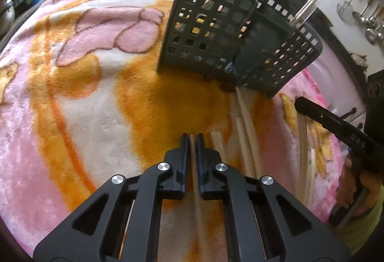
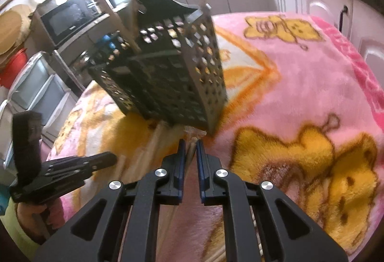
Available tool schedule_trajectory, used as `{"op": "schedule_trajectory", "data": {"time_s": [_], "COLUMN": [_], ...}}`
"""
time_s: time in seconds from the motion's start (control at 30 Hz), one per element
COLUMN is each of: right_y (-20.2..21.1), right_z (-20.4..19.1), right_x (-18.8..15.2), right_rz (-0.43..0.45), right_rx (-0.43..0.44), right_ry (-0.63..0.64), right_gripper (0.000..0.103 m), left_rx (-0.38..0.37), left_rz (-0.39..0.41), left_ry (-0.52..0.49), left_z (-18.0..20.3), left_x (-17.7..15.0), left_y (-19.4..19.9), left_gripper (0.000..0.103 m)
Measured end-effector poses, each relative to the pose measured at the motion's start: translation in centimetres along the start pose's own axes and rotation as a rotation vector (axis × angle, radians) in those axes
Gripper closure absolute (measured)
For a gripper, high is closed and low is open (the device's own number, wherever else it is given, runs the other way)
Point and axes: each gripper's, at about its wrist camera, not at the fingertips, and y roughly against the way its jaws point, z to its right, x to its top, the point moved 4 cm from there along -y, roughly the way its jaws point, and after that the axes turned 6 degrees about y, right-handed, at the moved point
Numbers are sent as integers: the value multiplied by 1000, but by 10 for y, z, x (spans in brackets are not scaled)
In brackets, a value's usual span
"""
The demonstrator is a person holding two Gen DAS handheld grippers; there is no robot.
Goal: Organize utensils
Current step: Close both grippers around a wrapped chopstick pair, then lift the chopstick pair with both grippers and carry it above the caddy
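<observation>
The left hand-held gripper [image 1: 192, 138] is pinching one wooden chopstick [image 1: 195, 180], its long axis running straight up the frame toward the dark perforated utensil basket [image 1: 204, 29] in the upper middle. The right hand-held gripper [image 2: 190, 143] is clamping another chopstick [image 2: 192, 145], aiming likewise at the basket, just above its tips. More loose chopsticks [image 1: 247, 127] are lying on the blanket [image 1: 96, 84] beside them.

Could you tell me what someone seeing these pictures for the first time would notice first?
Most likely the dark perforated utensil basket, standing tilted at the far side of the pink and orange plush blanket with wooden sticks poking out of its top. Next, pale wooden chopsticks lie loose on the blanket just in front of it. Close to each camera, the left gripper and the right gripper are each shut on one thin wooden stick.
</observation>
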Motion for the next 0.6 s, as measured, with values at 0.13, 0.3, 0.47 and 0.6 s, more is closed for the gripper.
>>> {"op": "schedule_trajectory", "data": {"time_s": [0.13, 0.3, 0.47, 0.6], "right_y": [17, 42, 63, 78], "right_z": [-10, -23, -32, -39], "right_x": [9, 17, 23, 29], "right_rz": [39, 98, 148, 192], "right_rx": [20, 32, 37, 34], "right_ry": [40, 77, 97, 115], "right_gripper": [94, 95, 96, 97], "left_rx": [-39, -81, -122, -137], "left_rz": [28, 98, 181, 252], "left_ry": [5, 5, -3, -18], "left_z": [1, 4, 10, 18], "left_x": [6, 19, 36, 50], "left_y": [13, 43, 75, 101], "left_gripper": [102, 102, 102, 102]}}
